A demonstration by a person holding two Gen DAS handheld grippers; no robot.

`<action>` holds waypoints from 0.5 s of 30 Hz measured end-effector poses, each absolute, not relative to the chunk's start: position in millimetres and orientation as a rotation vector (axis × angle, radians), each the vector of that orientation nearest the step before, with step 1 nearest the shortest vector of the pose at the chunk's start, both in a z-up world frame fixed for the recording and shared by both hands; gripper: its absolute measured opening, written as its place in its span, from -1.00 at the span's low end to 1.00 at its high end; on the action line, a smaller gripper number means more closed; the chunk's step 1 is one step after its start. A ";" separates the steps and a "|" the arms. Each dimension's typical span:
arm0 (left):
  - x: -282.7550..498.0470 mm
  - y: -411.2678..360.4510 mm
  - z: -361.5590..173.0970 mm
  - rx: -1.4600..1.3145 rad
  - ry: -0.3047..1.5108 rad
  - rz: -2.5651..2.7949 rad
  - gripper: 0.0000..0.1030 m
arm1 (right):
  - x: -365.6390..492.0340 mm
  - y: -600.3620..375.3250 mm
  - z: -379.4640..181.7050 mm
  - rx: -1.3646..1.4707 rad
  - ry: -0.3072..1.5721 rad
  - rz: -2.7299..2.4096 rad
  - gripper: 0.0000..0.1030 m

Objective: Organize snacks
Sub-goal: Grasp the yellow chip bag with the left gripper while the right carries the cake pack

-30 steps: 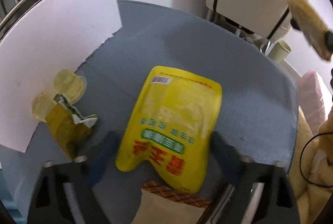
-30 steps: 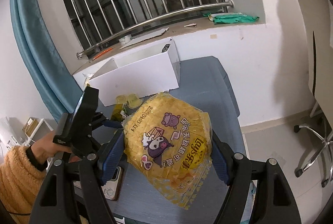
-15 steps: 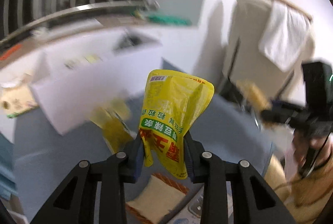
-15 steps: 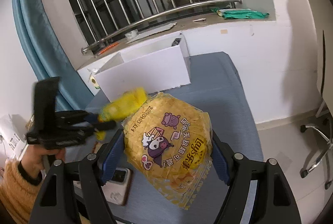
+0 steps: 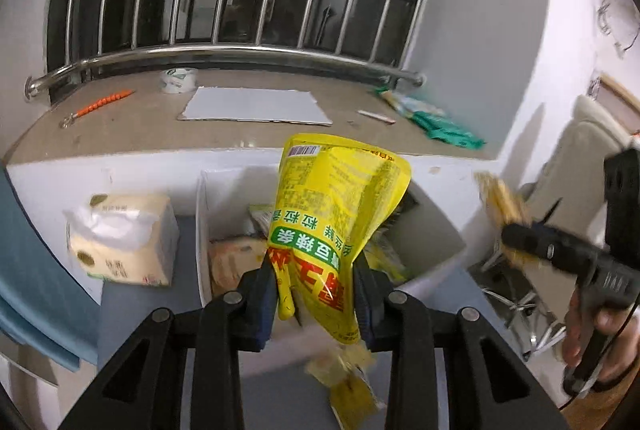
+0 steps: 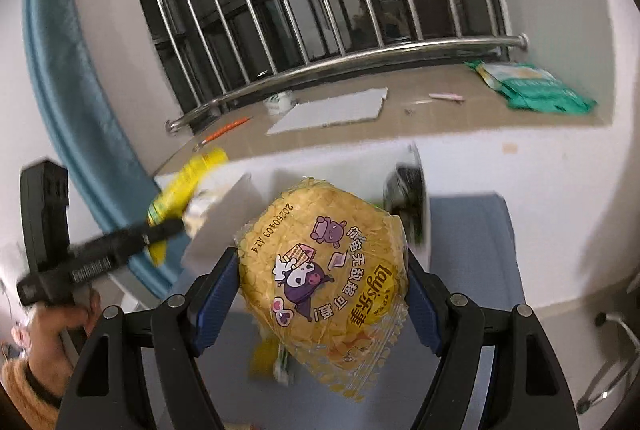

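Window bars back a stone sill above the white box (image 5: 224, 230). Over that box, the left gripper (image 5: 316, 282) clamps a yellow pouch (image 5: 332, 214); the right gripper (image 6: 322, 286), beside it, clamps a chip bag (image 6: 320, 270).

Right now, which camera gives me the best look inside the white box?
The left wrist view: it looks down into the white box, showing packets already inside, behind the yellow pouch pinched by the left gripper. In the right wrist view only a blurred corner of the box shows, mostly hidden behind the chip bag.
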State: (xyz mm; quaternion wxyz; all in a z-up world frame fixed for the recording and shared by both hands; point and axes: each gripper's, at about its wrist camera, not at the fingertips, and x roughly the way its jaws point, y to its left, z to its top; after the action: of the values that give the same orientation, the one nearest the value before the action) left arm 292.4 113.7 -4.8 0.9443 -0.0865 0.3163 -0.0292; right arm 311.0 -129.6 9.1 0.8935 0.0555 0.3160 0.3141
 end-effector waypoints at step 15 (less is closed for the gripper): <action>328.8 135.6 -20.2 -0.193 0.705 0.009 1.00 | 390.1 -106.5 4.4 0.048 0.728 0.525 1.00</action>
State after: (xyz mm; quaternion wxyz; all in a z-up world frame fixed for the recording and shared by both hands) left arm 328.8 135.6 -20.2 0.9339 -0.0945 0.3447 0.0043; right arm 390.1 -106.5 4.4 0.9008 0.0231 0.3518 0.2536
